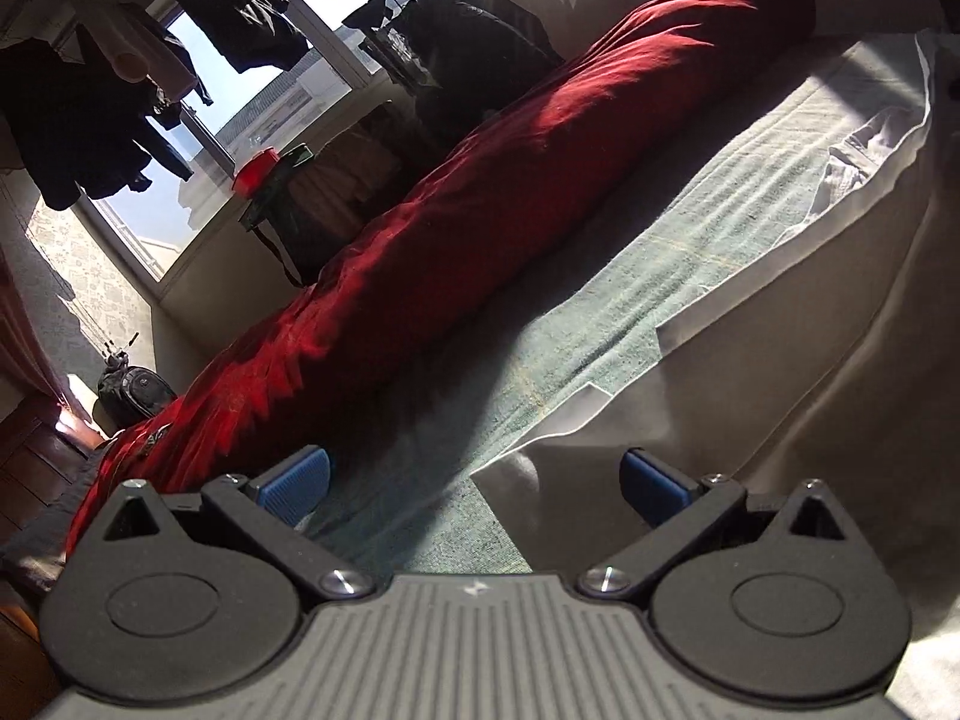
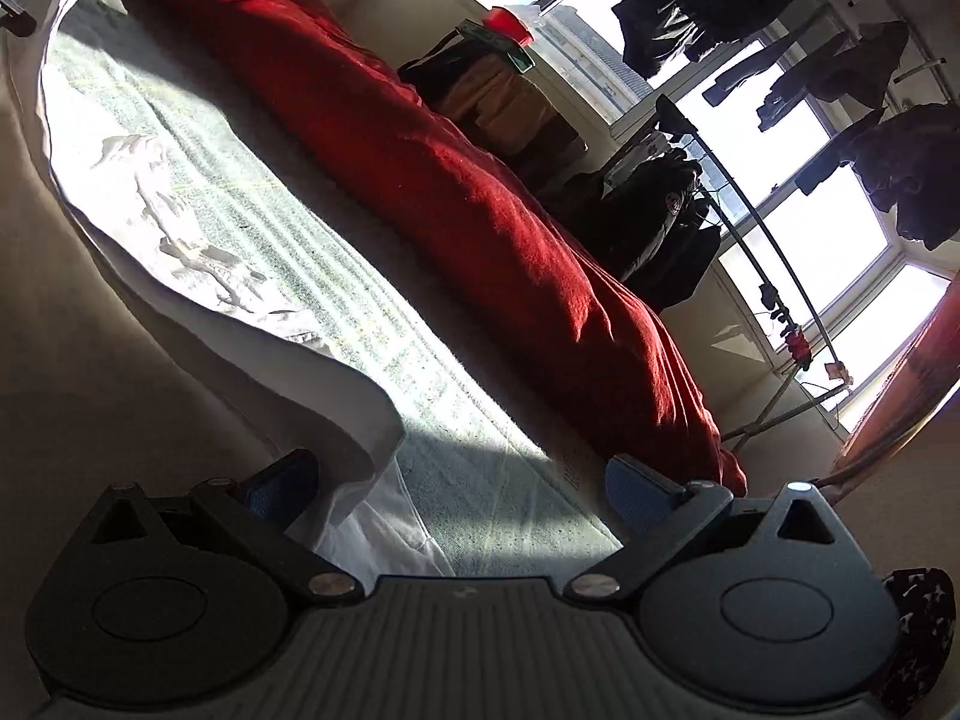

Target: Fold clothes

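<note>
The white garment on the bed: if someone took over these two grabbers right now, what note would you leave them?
Left gripper: open, empty, low over the bed, at the edge of the white garment.
Right gripper: open, empty, at the garment's opposite edge.
The garment lies spread on the green sheet, beside the rolled red duvet.
Done: a hem corner by the left gripper looks turned over; otherwise no fold is clear.
Left: grip the edges and fold it.

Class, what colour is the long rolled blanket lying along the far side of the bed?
Deep red blanket, clearest in the left wrist view.
</note>
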Available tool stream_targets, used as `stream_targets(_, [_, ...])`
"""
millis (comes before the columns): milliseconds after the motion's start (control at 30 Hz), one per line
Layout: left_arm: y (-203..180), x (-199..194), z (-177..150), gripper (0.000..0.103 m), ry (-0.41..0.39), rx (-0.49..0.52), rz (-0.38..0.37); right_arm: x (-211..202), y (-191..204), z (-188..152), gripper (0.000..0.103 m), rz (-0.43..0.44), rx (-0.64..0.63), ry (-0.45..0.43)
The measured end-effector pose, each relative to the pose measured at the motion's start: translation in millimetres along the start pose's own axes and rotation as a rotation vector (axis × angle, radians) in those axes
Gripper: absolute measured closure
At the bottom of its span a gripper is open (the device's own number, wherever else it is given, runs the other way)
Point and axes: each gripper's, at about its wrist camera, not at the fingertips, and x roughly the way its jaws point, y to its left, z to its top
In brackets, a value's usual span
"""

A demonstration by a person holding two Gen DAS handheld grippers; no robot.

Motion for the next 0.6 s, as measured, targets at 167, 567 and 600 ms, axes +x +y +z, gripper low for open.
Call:
stream_targets(167, [1,-7,2,0.0,-0.01,-0.062,-0.039,15,-17,7,0.0,-0.017,0.03,-0.007])
stream_targets(567, [-34,-76,-25,0.0,0.048,-0.203,-0.536,-54,-30,-54,0.0,0.633,0.415,-0.019])
stream_targets(600, [-37,-76,-27,0.0,0.068,-0.219,-0.567,-55,-26,-59,0.0,0.667,0.427,0.004])
